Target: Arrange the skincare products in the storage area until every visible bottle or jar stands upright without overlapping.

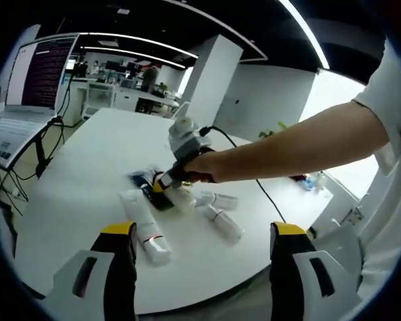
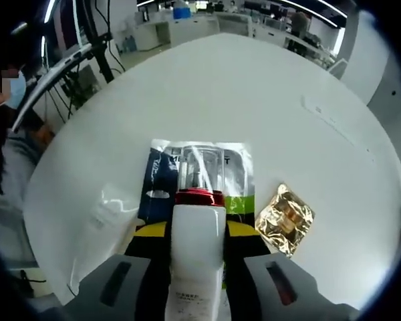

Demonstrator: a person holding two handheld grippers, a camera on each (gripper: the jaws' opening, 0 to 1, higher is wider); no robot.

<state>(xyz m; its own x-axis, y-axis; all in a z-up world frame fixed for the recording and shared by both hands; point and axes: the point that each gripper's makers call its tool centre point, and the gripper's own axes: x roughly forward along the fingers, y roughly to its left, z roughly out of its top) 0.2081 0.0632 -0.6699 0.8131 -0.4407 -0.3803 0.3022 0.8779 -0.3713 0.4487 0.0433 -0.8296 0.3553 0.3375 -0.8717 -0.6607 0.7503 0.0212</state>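
- Office room, big white table (image 1: 87, 174) with monitors and desks behind it.
- Right tongs (image 2: 197, 231): clamped on a white bottle (image 2: 197, 261) with a red collar and clear cap, held between the yellow-tipped jaws and pointing forward away from the tongs.
- Just ahead of the right tongs: flat sachets (image 2: 207, 167) lying on the table, one dark blue, one clear and green; gold foil packet (image 2: 285, 217) off to the right of the jaws.
- Clear plastic wrapper (image 2: 110, 204) left of the right jaws, lying flat.
- Left tongs (image 1: 200, 251): jaws apart, holding nothing, hanging back near the table edge.
- Just ahead of the left jaw: a white tube (image 1: 146, 234) lying on its side.
- Farther ahead, between the left jaws: two more white tubes (image 1: 220, 212) lying down, close to each other, maybe touching, can't tell.
- Beyond those: person's hand (image 1: 200, 167) on the other tongs, working over the dark sachets.
- Progress, judged: early. No bottle seen standing upright yet; one bottle in the grip, at least three tubes left lying down.
- Left to do: stand the held bottle, then right each tube with gaps between them.
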